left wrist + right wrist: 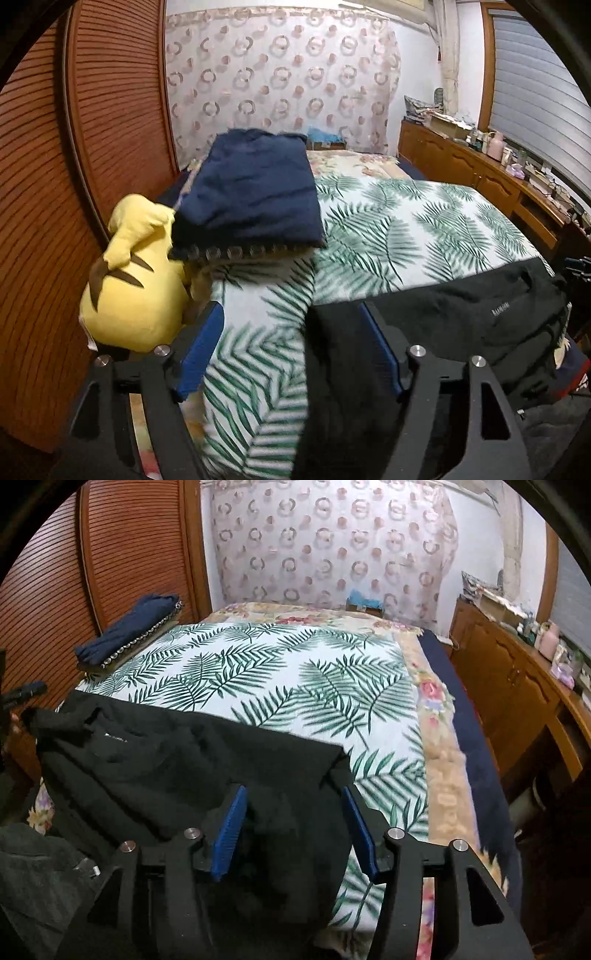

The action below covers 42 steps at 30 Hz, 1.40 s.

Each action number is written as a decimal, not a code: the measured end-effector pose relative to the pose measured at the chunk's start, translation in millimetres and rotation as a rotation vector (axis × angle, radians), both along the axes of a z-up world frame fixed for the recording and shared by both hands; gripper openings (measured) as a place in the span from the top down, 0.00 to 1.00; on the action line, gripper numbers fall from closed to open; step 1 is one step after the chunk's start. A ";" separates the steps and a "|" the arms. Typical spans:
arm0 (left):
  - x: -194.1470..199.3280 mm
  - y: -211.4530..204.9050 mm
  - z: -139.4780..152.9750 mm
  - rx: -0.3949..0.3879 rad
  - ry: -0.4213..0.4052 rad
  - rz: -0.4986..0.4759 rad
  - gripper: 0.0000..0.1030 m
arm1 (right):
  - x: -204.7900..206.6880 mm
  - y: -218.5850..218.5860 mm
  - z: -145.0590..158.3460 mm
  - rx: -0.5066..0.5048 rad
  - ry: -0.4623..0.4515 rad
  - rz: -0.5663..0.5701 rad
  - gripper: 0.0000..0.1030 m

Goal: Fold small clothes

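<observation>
Left tool (pixel 291 354), right tool (pixel 293 834): black frames, blue ribbed pads, silver screw heads.

On the bed (pixel 332 672), the unfolded garment (pixel 177 760) lies across the near edge, a folded stack (pixel 251 195) sits at the far left beside the plush toy (pixel 136 280), and a cluttered cabinet (pixel 480 166) runs along the bed's right.

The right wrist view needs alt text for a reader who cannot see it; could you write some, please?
Open right tongs straddle a crumpled black garment on a palm-leaf bedspread. Folded navy clothes sit at the bed's far left.
</observation>
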State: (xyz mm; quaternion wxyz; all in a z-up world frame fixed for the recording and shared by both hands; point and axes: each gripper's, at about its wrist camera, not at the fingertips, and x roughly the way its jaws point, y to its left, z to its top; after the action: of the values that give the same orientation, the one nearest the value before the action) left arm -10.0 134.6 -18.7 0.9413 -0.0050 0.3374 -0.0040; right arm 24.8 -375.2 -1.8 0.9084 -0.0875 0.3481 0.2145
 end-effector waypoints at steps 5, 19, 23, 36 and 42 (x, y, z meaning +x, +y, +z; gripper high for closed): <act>29.2 5.3 -1.6 -0.009 0.030 -0.021 0.27 | 31.9 -0.4 -18.9 -0.020 -0.008 -0.010 0.45; 71.1 -14.4 -59.1 -0.024 0.234 -0.100 0.27 | 85.3 5.4 -50.6 0.012 0.105 0.005 0.45; 72.5 -12.6 -63.4 -0.046 0.257 -0.096 0.27 | 86.6 3.0 -51.1 0.022 0.109 0.013 0.45; 68.4 -25.0 -65.2 -0.032 0.235 -0.131 0.50 | 82.4 12.4 -49.7 -0.011 0.122 0.109 0.73; 64.7 -31.9 -64.0 -0.034 0.234 -0.167 0.68 | 78.0 12.0 -49.8 0.027 0.127 0.112 0.85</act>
State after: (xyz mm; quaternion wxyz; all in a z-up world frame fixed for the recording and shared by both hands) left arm 54.7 102.7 -82.7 0.8918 0.0067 0.4438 -0.0875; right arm 102.7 -363.2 -51.6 0.8722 -0.0808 0.3965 0.2749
